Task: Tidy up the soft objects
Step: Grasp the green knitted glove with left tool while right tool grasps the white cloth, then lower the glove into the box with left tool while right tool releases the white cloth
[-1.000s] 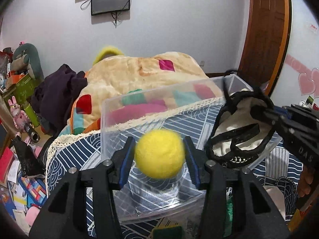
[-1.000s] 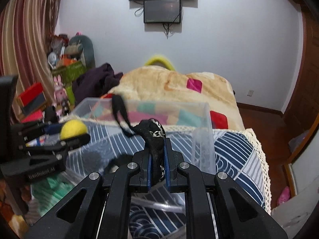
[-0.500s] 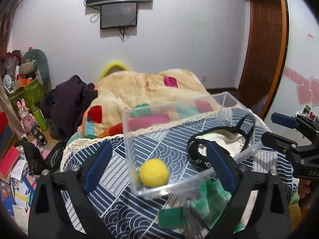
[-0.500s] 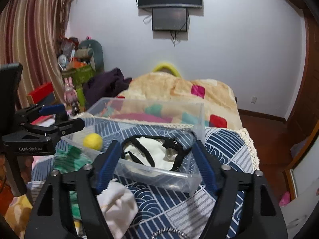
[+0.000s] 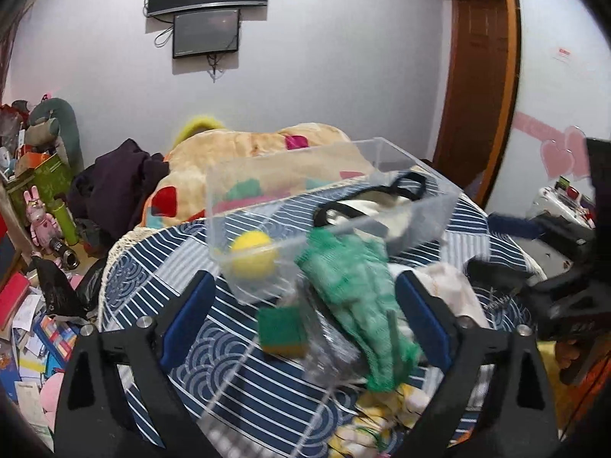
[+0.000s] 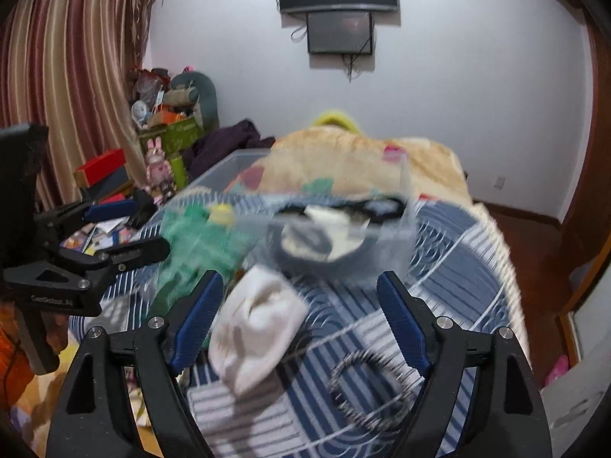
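The left gripper [image 5: 305,320] hangs with its 2 fingers [image 5: 187,313] spread wide, holding nothing. The right gripper [image 6: 301,324] is likewise spread wide and empty, its view blurred. On the blue striped bedcover [image 5: 160,278] stands a clear plastic bin [image 5: 424,217]. Inside it, the yellow ball [image 5: 254,253] rests in the near left corner, and a cream bag with black straps [image 5: 374,200] lies toward the right end. Just outside the bin's near wall lie a green mesh cloth [image 5: 359,305], a green sponge [image 5: 282,330] and a white cloth [image 6: 256,328]. A dark bristly ring [image 6: 366,389] lies on the bedcover between the right fingers.
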`<move>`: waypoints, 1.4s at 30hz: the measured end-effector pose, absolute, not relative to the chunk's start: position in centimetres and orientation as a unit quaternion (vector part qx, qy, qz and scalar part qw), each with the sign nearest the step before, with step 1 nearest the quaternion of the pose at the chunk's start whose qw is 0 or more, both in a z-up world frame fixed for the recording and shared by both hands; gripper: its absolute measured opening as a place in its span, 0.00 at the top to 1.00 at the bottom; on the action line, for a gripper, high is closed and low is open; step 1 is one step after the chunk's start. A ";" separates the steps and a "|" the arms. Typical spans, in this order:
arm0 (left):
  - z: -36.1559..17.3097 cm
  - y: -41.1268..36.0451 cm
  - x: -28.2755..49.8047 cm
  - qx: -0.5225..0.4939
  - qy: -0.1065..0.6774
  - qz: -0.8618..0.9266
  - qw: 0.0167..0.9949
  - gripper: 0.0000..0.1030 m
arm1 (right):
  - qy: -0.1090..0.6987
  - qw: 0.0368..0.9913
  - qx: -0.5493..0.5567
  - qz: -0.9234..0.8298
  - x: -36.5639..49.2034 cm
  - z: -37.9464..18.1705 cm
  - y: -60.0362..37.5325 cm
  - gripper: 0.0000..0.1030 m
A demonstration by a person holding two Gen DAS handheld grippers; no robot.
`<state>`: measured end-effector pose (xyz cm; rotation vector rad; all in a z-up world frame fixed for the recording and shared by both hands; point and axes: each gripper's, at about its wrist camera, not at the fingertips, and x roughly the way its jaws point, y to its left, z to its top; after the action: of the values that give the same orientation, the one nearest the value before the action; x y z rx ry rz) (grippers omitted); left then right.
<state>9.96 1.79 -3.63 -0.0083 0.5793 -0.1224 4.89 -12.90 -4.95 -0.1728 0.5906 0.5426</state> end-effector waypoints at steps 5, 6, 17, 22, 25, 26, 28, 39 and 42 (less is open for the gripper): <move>-4.0 -0.1 10.2 0.007 0.295 -0.091 0.951 0.41 | 0.319 0.900 -0.085 0.283 5.1 -7.1 -11.9 0.30; -4.1 -0.3 10.4 0.009 0.298 -0.095 0.950 0.45 | 0.325 0.897 -0.084 0.287 5.3 -7.3 -11.8 0.38; -4.6 -0.5 10.8 0.016 0.295 -0.115 0.948 0.91 | 0.337 0.888 -0.069 0.306 5.2 -8.1 -11.7 0.89; -2.9 -0.1 9.7 0.008 0.273 -0.123 0.954 0.93 | 0.308 0.902 -0.068 0.295 3.9 -6.7 -12.8 0.90; -1.6 0.5 9.3 -0.011 0.259 -0.128 0.957 0.93 | 0.291 0.910 -0.060 0.290 3.4 -5.6 -13.6 0.90; -1.2 0.8 9.2 -0.016 0.254 -0.129 0.958 0.93 | 0.284 0.913 -0.057 0.288 3.2 -5.1 -13.9 0.90; -0.5 1.2 9.1 -0.023 0.245 -0.130 0.960 0.93 | 0.272 0.918 -0.052 0.283 3.0 -4.4 -14.4 0.90; 3.0 2.2 10.8 -0.022 0.195 -0.092 0.976 0.93 | 0.197 0.948 -0.029 0.248 4.0 0.5 -15.4 0.90; 3.1 2.4 12.3 -0.014 0.199 -0.078 0.977 0.93 | 0.177 0.955 -0.020 0.236 5.1 1.7 -15.2 0.90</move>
<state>12.31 2.39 3.06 -0.0277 0.4011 -0.1565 5.11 -15.25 1.70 -0.0413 0.3589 0.4798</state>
